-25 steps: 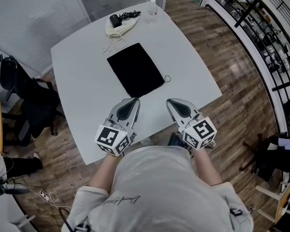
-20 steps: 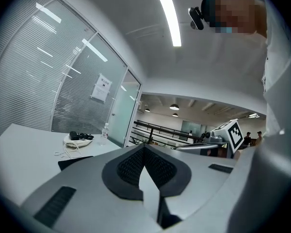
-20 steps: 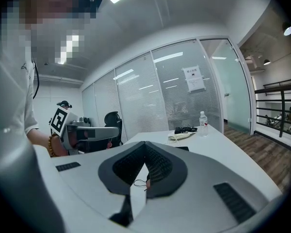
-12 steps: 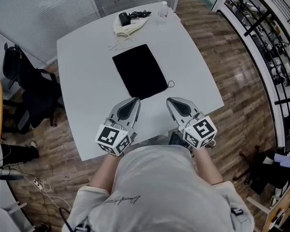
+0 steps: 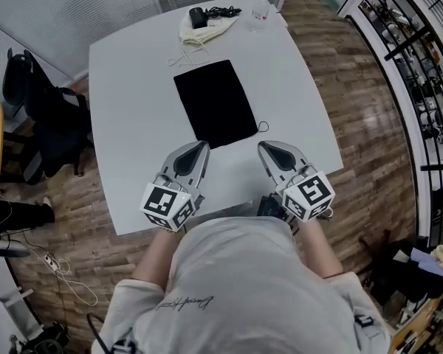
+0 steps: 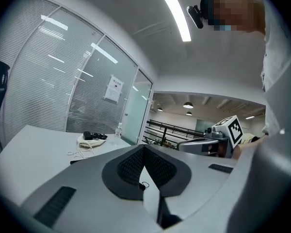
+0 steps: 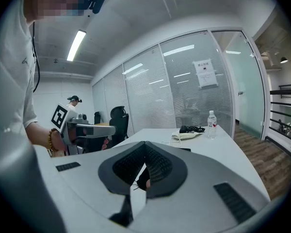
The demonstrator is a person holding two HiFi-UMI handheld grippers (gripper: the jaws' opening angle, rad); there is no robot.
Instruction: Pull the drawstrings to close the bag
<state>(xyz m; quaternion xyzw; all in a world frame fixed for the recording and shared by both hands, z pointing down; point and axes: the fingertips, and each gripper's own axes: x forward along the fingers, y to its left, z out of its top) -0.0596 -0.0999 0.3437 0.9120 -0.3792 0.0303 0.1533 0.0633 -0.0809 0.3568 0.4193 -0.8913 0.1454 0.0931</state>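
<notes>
A white square-topped surface (image 5: 133, 87) is seen from above. A flat black rectangular fabric bag (image 5: 215, 103) is laid near its middle, well apart from a cream cloth pouch (image 5: 207, 28) at the far edge. The bag's long axis is run away from the person at a slight tilt, so its near short end is turned toward both tongs. The left tongs (image 5: 201, 146) and the right tongs (image 5: 264, 147) are held closed and empty over the near part of the surface, just short of that end. A thin black drawstring loop (image 5: 261, 127) is shown at the bag's near right corner. It is judged nearer the right tongs, just ahead of their tip, while the left tongs are pointed at the near left corner.
</notes>
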